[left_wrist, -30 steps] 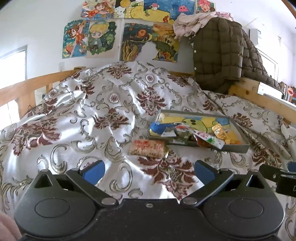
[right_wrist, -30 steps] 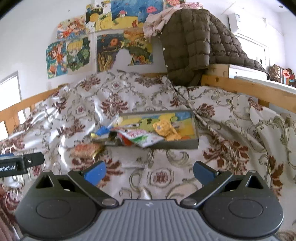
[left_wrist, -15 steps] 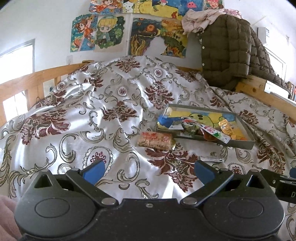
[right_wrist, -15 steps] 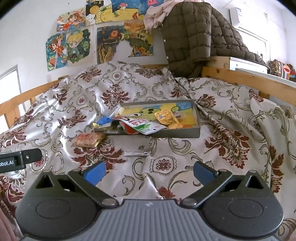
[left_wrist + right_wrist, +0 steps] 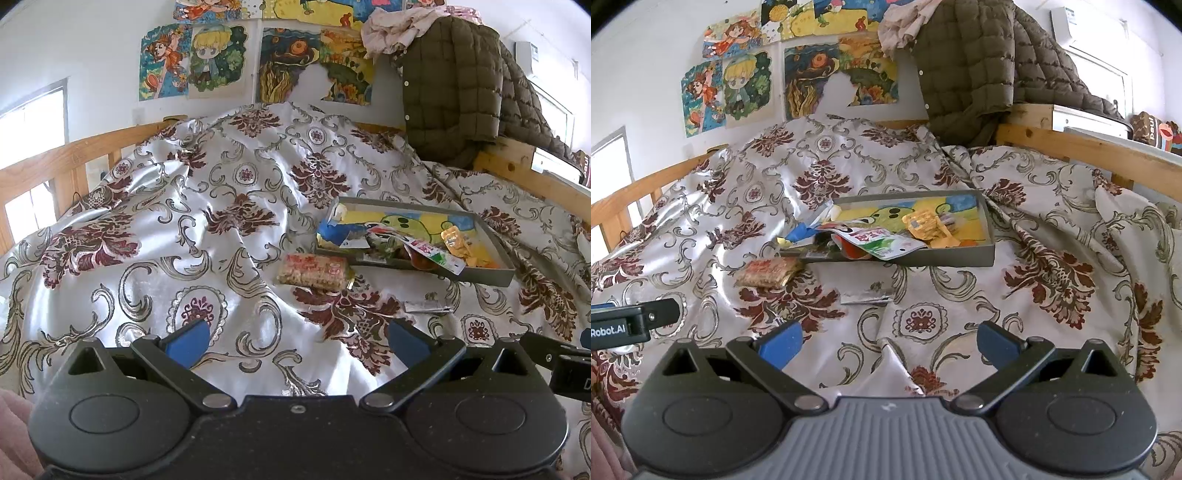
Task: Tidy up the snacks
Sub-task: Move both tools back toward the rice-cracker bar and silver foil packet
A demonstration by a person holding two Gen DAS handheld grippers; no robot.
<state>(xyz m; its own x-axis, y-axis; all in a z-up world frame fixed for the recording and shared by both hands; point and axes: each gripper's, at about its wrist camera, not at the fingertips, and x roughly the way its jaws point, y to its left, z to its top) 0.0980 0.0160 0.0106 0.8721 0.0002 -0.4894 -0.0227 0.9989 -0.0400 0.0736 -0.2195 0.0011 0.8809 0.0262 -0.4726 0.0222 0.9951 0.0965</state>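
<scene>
Item: bed (image 5: 207,236) with wooden rails, covered by a glossy white spread patterned in maroon and grey scrollwork. Item: shallow grey tray (image 5: 495,275), its floor printed with a yellow and blue cartoon, lay on the spread toward the right of the left wrist view; the same tray (image 5: 960,256) sat near centre in the right wrist view. Contents of tray: a blue packet (image 5: 338,232) at its left end, a white, red and green pouch (image 5: 877,240) draped over the near rim, and orange-yellow wrapped sweets (image 5: 925,229) toward the right end. Item: rectangular snack bar in a clear red-printed wrapper (image 5: 314,271), lying on the spread just outside the tray's near left corner, also seen at (image 5: 768,272). Item: small silver foil packet (image 5: 426,306), flat on the spread nearer the cameras, apart from the tray, also at (image 5: 866,297). Left hand-held gripper (image 5: 295,338): released, blue-padded fingers spread wide, holding nothing, above the spread short of the snacks. Right hand-held gripper (image 5: 888,341): likewise released and empty, facing the foil packet. Wall behind: cartoon drawings (image 5: 192,59). Brown quilted jacket (image 5: 964,62) hung over the far rail.
</scene>
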